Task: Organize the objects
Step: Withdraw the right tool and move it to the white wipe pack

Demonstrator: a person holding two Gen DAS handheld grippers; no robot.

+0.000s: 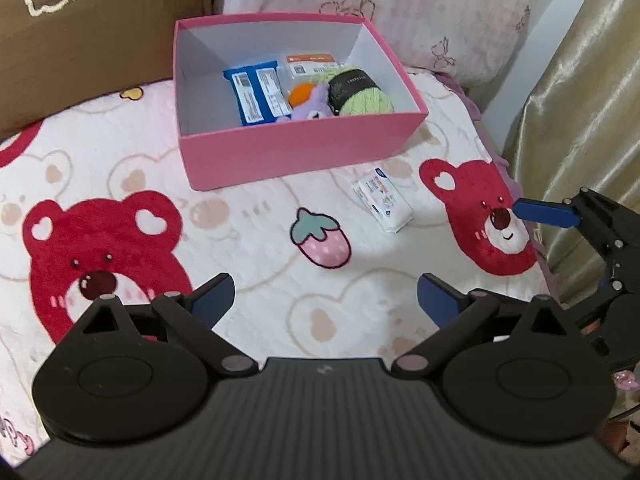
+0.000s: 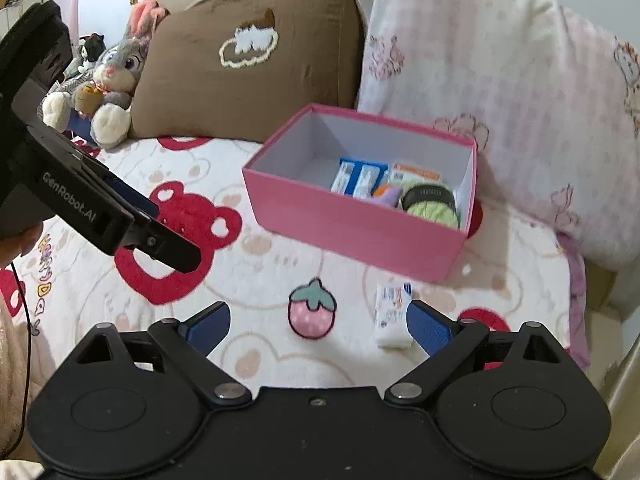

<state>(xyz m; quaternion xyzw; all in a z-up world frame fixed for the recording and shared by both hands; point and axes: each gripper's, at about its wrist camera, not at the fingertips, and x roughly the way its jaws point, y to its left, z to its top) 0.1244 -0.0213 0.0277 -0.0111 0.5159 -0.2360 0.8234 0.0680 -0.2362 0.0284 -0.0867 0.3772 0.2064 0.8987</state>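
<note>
Your open pink cardboard box already holds snacks and yarn. One small white paper-wrapped packet lies on the blanket just in front of it (apparently the last stray). Both your left gripper and right gripper gape wide, empty. Next, centre the right one's jaws around the packet.

Ahead of my left gripper the bear-print blanket lies bare up to the pink box; I see nothing between its wide-spread jaws. The box's near wall stands as the first barrier. Inside, its left half is free floor; the blue packets, plush toy and green yarn ball crowd the right half. A small white packet lies on the blanket just right of the box's front. My right gripper is also spread wide, the packet just beside its right finger. Brown cushion and pink pillow close off the far side behind the box; a curtain blocks the right.
</note>
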